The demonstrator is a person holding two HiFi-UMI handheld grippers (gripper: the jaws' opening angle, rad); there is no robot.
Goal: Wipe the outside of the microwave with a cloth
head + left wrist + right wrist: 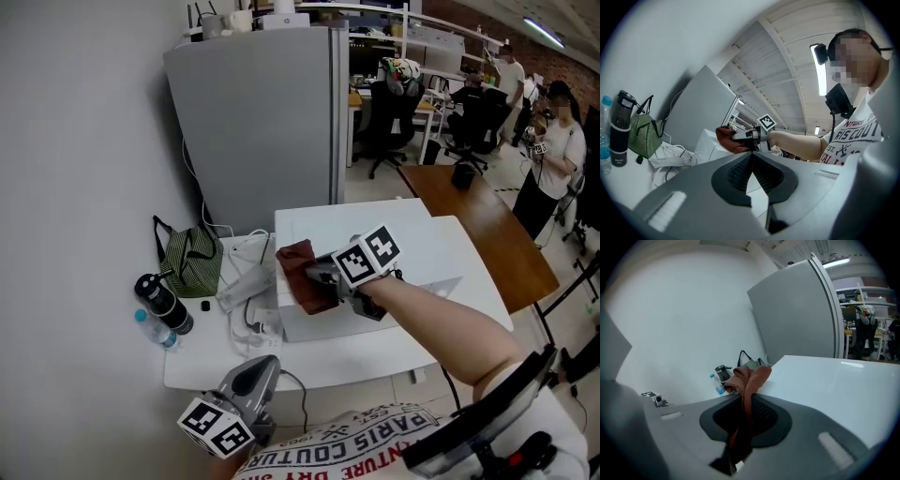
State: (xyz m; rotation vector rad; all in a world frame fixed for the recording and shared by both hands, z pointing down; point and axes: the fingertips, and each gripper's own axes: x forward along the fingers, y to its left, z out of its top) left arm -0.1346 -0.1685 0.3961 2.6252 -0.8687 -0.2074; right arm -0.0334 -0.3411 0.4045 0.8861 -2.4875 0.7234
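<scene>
The right gripper (317,274) pinches the brown cloth (298,265) on the top left edge of the white microwave (422,246), and the left gripper (262,367) hangs closed and empty in front of the microwave.

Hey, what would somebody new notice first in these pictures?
A rust-red cloth, pinched in the right tongs, lies over the white microwave's top edge. The left tongs hang shut and empty, low by the person's shirt. A green striped bag stands to the microwave's left.
</scene>
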